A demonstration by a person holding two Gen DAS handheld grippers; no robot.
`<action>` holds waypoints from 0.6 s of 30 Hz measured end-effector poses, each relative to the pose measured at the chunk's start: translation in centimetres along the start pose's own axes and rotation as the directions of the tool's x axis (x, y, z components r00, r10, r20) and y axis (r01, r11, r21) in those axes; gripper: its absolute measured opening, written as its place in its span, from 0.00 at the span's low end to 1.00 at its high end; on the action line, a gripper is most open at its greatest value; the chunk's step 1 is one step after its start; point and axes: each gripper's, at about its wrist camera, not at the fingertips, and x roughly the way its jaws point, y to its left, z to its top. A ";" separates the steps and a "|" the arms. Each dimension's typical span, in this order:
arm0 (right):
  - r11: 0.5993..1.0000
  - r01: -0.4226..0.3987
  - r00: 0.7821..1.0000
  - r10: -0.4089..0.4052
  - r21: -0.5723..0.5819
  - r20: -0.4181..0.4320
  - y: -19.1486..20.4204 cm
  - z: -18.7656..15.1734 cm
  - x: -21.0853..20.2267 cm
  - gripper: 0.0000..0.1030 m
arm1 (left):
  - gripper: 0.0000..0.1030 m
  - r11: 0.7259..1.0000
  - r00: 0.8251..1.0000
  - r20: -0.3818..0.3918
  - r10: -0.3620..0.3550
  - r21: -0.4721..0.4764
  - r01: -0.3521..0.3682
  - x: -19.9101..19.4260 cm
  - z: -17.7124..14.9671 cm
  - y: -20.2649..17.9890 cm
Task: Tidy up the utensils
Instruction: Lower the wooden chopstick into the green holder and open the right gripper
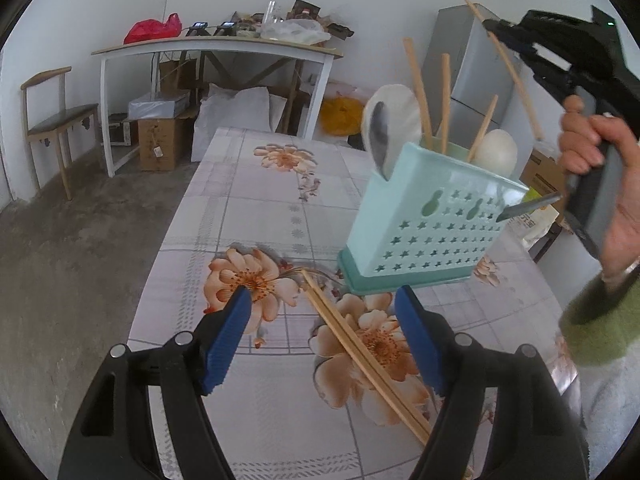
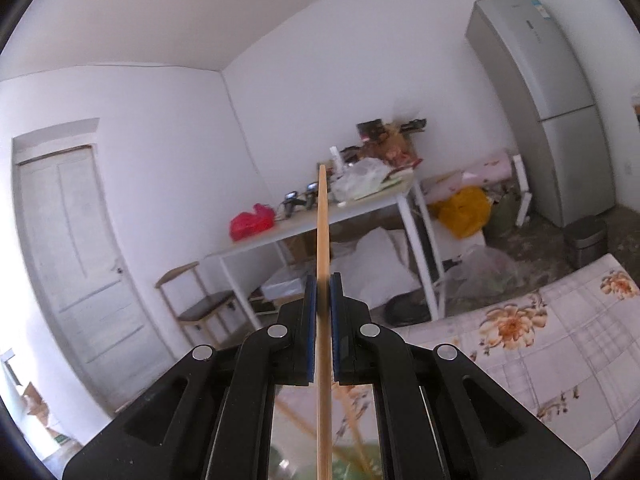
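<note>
The left gripper [image 1: 324, 296] is hanging over the flowered tablecloth [image 1: 248, 208] with its blue pads [image 1: 228, 336] spread wide and nothing pressed between them. A pair of wooden chopsticks [image 1: 360, 352] is lying flat on the cloth in the gap between those pads, slanting from just ahead of the tips back under the right-hand finger; neither pad appears to be touching it. Just beyond the tips, a little to their right, a pale green perforated utensil holder [image 1: 428, 232] is standing on the table, carrying several upright chopsticks [image 1: 418, 92], a metal spoon [image 1: 380, 136] and two pale rounded utensils.

The right gripper [image 2: 323, 292] is being held up above and to the right of the holder, in the person's hand [image 1: 600, 176] with a green sleeve [image 1: 600, 320]. Its pads are clamped on a single wooden chopstick [image 2: 323, 240], which is running straight out ahead of the fingertips and back beneath the gripper body. Far ahead of it, a cluttered white side table [image 2: 304, 228], a chair [image 2: 200, 304] and a grey refrigerator [image 2: 552, 120] are standing against the walls.
</note>
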 end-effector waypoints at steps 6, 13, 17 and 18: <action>0.996 0.083 0.996 -0.084 -0.041 -0.021 -0.5 -2.0 2.3 0.05 | 0.70 1.000 1.000 -0.004 0.010 -0.024 -0.010 0.5 0.0 1.1; 0.986 0.146 0.988 -0.149 -0.080 -0.041 -0.8 -3.6 3.5 0.05 | 0.70 0.999 1.000 -0.013 0.014 -0.039 -0.014 0.9 0.0 1.8; 0.982 0.158 0.986 -0.162 -0.106 -0.029 -0.3 -3.4 3.2 0.05 | 0.70 0.999 1.000 -0.017 0.014 -0.050 -0.015 1.0 -0.1 2.1; 0.981 0.157 0.986 -0.162 -0.112 -0.032 -0.3 -3.5 3.1 0.05 | 0.70 0.999 1.000 -0.018 0.014 -0.051 -0.015 1.0 -0.2 2.2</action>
